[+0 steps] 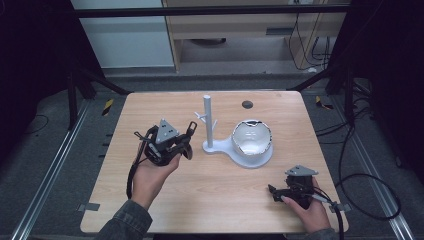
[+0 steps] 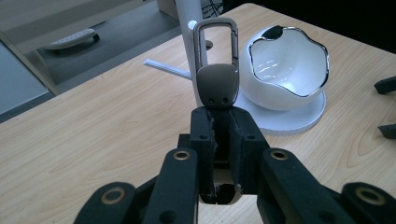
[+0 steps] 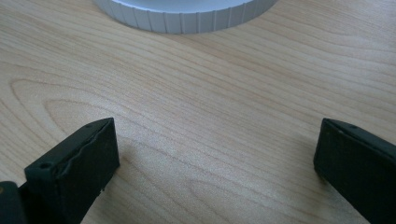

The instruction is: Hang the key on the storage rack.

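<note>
Left of the stand [image 1: 208, 125]: left gripper [image 2: 219, 112] clamps the key clip [image 2: 216, 65] by its base, loop aimed at the pegs.
A thin grip could let the clip twist, missing the peg. Right gripper [image 3: 215, 154] rests wide on the tabletop [image 1: 210, 185].

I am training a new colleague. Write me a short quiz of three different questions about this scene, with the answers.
1. True or false: the left claw is shut on the carabiner clip.
2. Multiple choice: the right claw is A) shut on the bowl, B) open above bare table, C) shut on the post.
3. Fill in: the white bowl sits on the round base of the white ____ with pegs.

Key: 1 true; 2 B; 3 post.
</note>
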The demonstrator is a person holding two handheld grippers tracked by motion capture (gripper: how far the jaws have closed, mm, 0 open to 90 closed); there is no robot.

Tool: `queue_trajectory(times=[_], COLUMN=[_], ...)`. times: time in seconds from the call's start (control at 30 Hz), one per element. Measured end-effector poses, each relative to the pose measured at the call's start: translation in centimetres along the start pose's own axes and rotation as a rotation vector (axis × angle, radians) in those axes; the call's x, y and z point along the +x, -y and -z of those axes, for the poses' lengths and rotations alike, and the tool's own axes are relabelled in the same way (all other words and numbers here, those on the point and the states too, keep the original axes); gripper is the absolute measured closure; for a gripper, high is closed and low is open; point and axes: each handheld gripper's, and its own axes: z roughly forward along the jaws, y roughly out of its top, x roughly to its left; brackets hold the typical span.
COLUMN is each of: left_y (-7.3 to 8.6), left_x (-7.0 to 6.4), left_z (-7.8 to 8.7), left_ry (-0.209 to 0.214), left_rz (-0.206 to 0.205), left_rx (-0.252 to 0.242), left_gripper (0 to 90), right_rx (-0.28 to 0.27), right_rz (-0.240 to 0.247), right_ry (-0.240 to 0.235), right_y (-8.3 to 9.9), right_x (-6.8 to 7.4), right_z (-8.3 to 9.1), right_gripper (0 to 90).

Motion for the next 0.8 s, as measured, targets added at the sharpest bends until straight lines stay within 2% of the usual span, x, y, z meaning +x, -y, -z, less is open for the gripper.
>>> queue_trajectory(times=[0.2,0.5,0.7,0.8], left_y=[-0.1,-0.4,-0.4,-0.4], left_x=[0.2,0.0,-0.1,0.0], left_z=[-0.1,-0.7,-1.2,-1.5], left_ry=[0.002,0.014,0.01,0.008], left_rz=[0.022,0.038,0.027,0.049], left_rx=[-0.023,-0.025,-0.011,-0.014], left_gripper=[80.4,80.3,80.3,80.2], right_rx=[0.0,0.0,-0.001,-0.001], right_rz=[-0.001,0.0,-0.003,-0.002], right_ry=[0.0,0.0,0.0,0.0], right_y=[0.0,0.0,0.0,0.0], right_x=[0.0,0.0,0.0,0.0], right_z=[0.0,0.0,0.0,0.0], right_gripper=[0.4,0.4,0.4,0.5])
